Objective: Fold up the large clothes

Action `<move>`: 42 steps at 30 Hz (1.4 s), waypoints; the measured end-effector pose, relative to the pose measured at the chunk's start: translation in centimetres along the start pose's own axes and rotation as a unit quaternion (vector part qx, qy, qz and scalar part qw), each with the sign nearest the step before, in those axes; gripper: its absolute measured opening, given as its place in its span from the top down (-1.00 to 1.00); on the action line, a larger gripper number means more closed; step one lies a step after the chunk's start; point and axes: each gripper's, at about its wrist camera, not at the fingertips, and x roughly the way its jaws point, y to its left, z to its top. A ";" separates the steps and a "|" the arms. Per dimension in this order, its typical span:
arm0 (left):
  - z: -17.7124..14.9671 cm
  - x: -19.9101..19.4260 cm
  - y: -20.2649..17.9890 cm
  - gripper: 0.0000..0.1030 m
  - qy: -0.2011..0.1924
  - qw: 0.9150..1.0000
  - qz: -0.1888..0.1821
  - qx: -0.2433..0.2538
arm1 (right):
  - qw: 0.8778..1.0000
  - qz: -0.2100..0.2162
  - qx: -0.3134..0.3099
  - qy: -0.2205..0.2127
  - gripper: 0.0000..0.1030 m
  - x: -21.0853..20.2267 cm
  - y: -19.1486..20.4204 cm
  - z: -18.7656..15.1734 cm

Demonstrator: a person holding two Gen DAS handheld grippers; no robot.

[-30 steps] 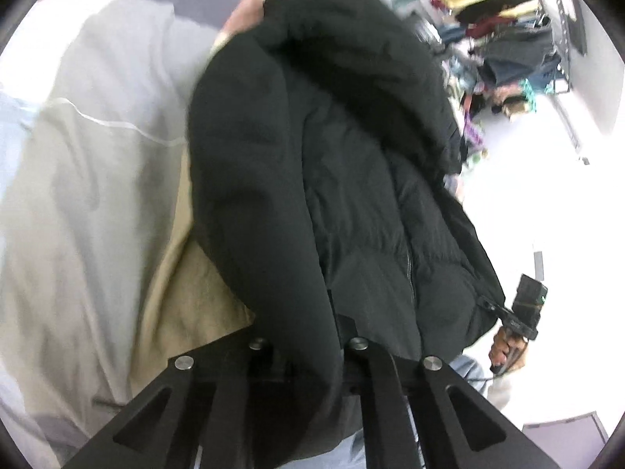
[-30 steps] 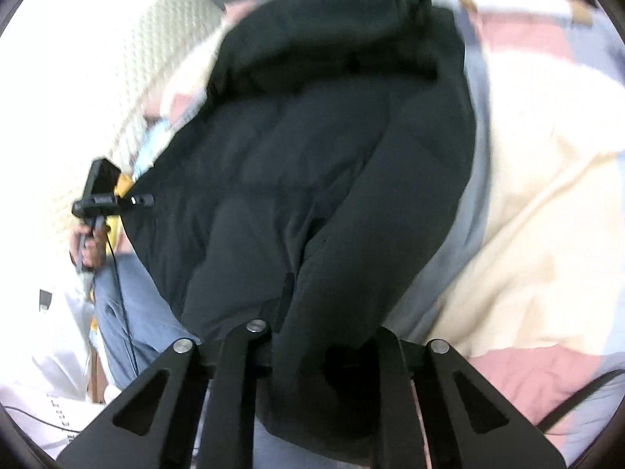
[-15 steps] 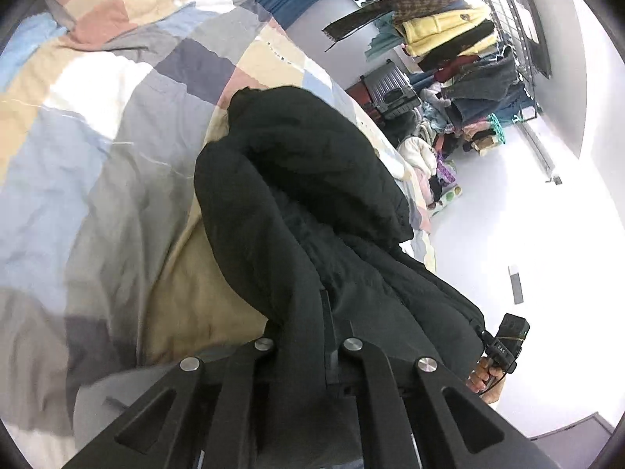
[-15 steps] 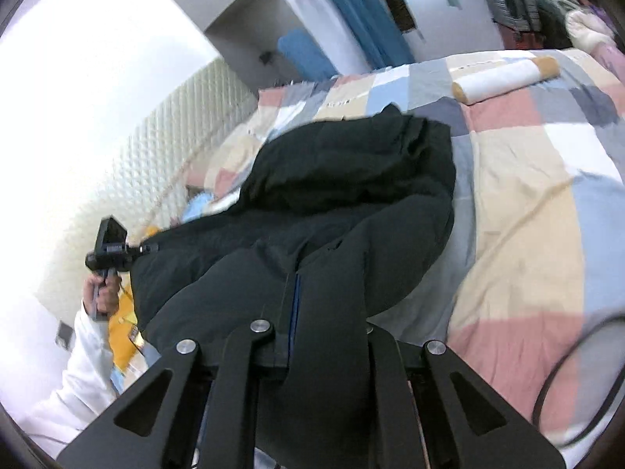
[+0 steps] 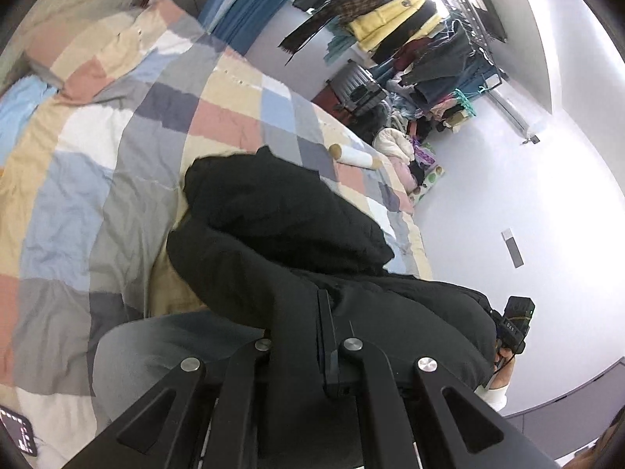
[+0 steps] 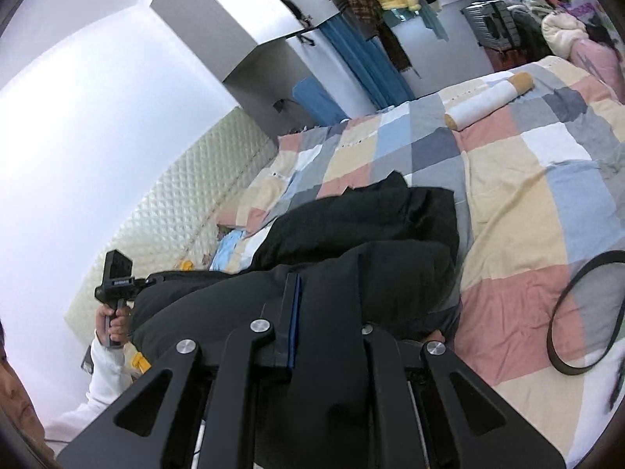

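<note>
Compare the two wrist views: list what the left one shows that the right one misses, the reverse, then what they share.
Only the left wrist view: the dark device with small lights at the bed's near edge, the grey plate on the floor, and the right gripper from outside.

Only the right wrist view: the quilted headboard, the black cable loop, and the left gripper held by a white-sleeved hand.

Both: the black jacket clamped in shut jaws, the checkered bedspread, the white roll, the blue curtain and the hanging clothes.
</note>
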 end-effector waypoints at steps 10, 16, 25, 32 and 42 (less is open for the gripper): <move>7.9 3.0 -1.5 0.89 -0.030 0.998 0.057 0.027 | 0.999 -0.027 0.032 -0.015 0.77 3.4 -2.5 6.7; 14.1 6.9 -1.6 0.88 -0.042 0.993 0.106 0.030 | 0.996 -0.042 0.081 -0.021 0.76 8.0 -5.8 12.4; 21.6 15.8 0.5 0.88 -0.054 0.980 0.190 0.036 | 0.985 -0.168 0.029 -0.030 0.77 16.9 -8.5 17.2; 24.6 23.5 3.2 0.87 -0.043 0.966 0.252 0.034 | 0.969 -0.244 0.024 -0.033 0.78 23.4 -12.3 17.6; 26.7 32.9 8.7 0.85 -0.026 0.961 0.273 0.027 | 0.946 -0.325 -0.004 0.005 0.83 32.1 -16.1 16.8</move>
